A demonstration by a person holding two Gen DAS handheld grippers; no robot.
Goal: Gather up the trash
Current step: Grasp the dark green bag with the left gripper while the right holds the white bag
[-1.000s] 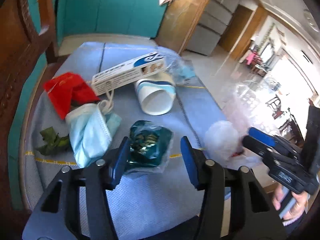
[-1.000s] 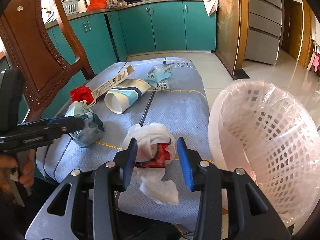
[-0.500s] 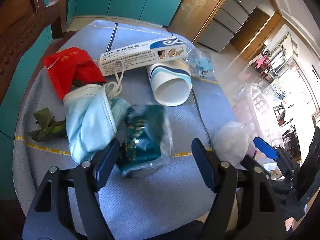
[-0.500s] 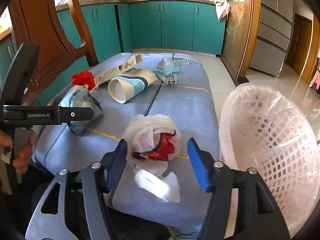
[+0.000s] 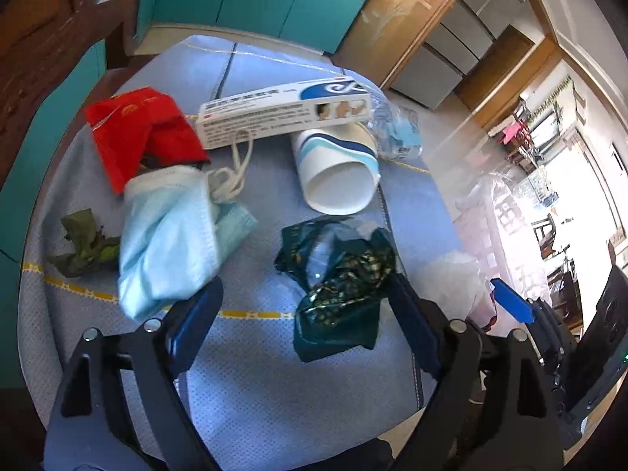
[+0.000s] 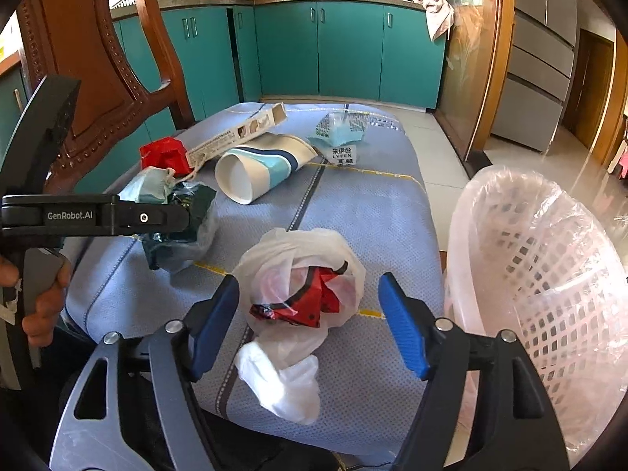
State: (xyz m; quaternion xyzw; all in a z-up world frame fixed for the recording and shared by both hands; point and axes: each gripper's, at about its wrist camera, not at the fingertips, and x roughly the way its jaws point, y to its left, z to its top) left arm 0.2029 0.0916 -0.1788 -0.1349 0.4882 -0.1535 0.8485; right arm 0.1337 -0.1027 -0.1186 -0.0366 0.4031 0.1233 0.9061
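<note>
Collecting starts from the lined basket (image 6: 549, 294), beside the cushion's (image 6: 373, 216) right edge. Right gripper (image 6: 310, 314) is spread around the white bag (image 6: 302, 274), nearest the basket; closing low on the bulk should hold. Left gripper (image 5: 306, 306), spread, flanks the green wrapper (image 5: 337, 282), farther off.

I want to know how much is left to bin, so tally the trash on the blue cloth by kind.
Face masks: 2
Wrappers or bags: 3
Paper cup: 1
Carton box: 1
Leaf scrap: 1
Total: 8
</note>
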